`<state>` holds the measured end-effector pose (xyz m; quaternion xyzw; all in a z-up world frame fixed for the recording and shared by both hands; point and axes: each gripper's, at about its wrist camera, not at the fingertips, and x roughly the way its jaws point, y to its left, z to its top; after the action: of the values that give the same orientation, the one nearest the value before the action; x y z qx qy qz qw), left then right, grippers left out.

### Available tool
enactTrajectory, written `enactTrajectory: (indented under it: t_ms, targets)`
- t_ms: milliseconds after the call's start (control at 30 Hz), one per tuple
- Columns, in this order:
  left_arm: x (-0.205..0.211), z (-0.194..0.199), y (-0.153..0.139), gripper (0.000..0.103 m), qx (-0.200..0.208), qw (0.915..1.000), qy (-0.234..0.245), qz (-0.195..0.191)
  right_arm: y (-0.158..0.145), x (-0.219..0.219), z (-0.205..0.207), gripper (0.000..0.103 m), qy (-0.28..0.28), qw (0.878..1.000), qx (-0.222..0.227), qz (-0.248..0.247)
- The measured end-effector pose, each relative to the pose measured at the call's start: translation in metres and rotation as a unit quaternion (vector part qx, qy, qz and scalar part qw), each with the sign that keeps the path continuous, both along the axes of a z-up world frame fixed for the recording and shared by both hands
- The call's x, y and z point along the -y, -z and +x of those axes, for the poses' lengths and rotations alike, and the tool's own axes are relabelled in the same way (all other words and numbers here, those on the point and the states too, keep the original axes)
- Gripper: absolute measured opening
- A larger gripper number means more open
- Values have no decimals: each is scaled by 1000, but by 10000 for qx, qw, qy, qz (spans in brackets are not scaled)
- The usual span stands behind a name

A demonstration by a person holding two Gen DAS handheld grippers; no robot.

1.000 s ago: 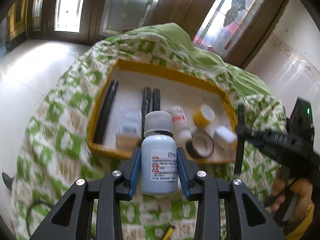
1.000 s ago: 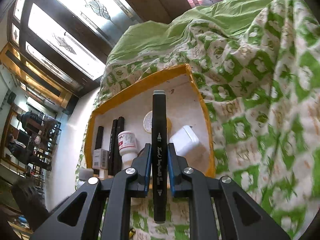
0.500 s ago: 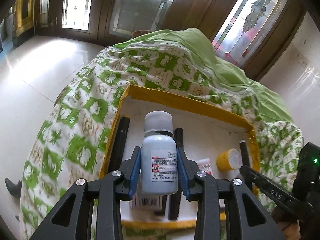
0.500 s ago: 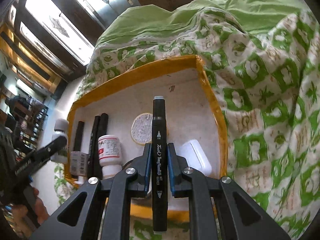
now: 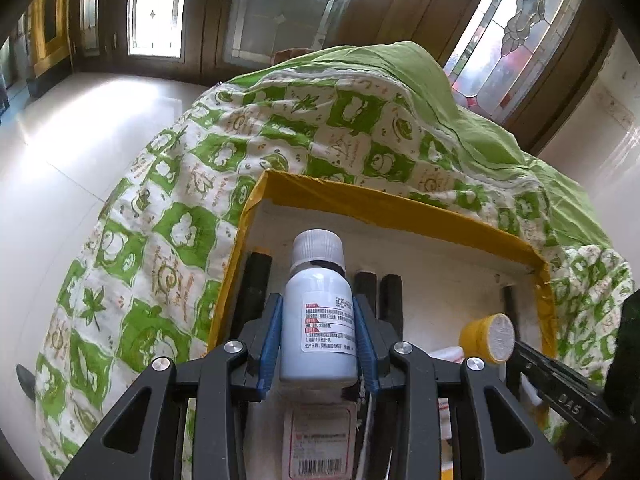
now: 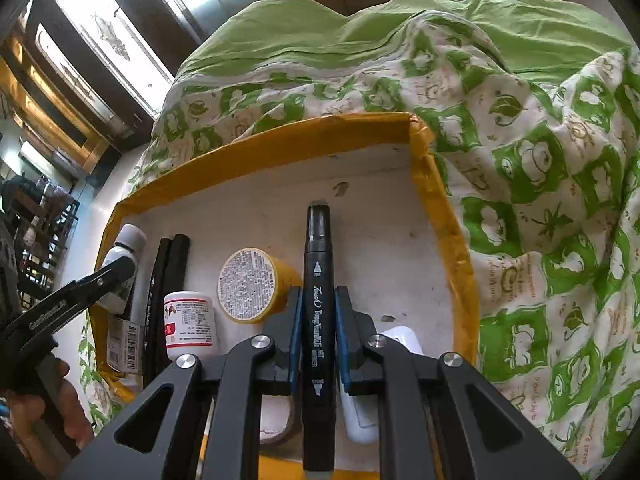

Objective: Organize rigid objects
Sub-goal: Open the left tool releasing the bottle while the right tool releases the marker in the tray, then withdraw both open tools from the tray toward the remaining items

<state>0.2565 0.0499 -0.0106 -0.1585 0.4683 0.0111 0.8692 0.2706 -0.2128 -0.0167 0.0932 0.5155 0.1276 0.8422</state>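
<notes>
My left gripper (image 5: pixel 318 340) is shut on a pale blue bottle (image 5: pixel 318 328) with a grey cap, held over the left part of the yellow-rimmed tray (image 5: pixel 384 202). My right gripper (image 6: pixel 316 328) is shut on a black marker (image 6: pixel 318 320), held over the tray's (image 6: pixel 444 200) right part. In the tray lie black markers (image 6: pixel 170 280), a white red-labelled bottle (image 6: pixel 190 326), a yellow jar (image 6: pixel 250 286) on its side, a white box (image 6: pixel 400 340) and a barcoded packet (image 5: pixel 320 440). The left gripper with its bottle shows in the right wrist view (image 6: pixel 116 276).
The tray sits on a green-and-white patterned quilt (image 6: pixel 552 220) with a plain green sheet (image 5: pixel 400 68) behind. Pale floor (image 5: pixel 60 152) lies to the left, with glazed wooden doors beyond. A tape roll (image 6: pixel 280 420) lies partly hidden under my right gripper.
Both grippers have moved forward over the tray with their objects still gripped. The tray fills more of both views.
</notes>
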Motion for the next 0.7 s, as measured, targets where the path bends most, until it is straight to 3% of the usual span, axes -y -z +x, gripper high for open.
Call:
enactTrajectory:
  t_ms: [233,333,500,600,700]
  targets:
    - [0,0,-2,37,2,10000,1,-72,-8,1,-3,16,-19,9998,147,113]
    - [-3,-12,-9,44,34,9999,-37,-94,-18,5,-14,20,-10,9994,306,158]
    - [-8,-60,-24,63,302,9989,-112,-341,-33,16,-39,30,115,9977,387,545]
    - [-6,-101,-24,69,244,9990,-54,-378,-40,21,-61,38,119,9966,415,706]
    - [2,-137,-15,70,93,9995,89,-285,-39,22,-84,40,8,9962,344,801]
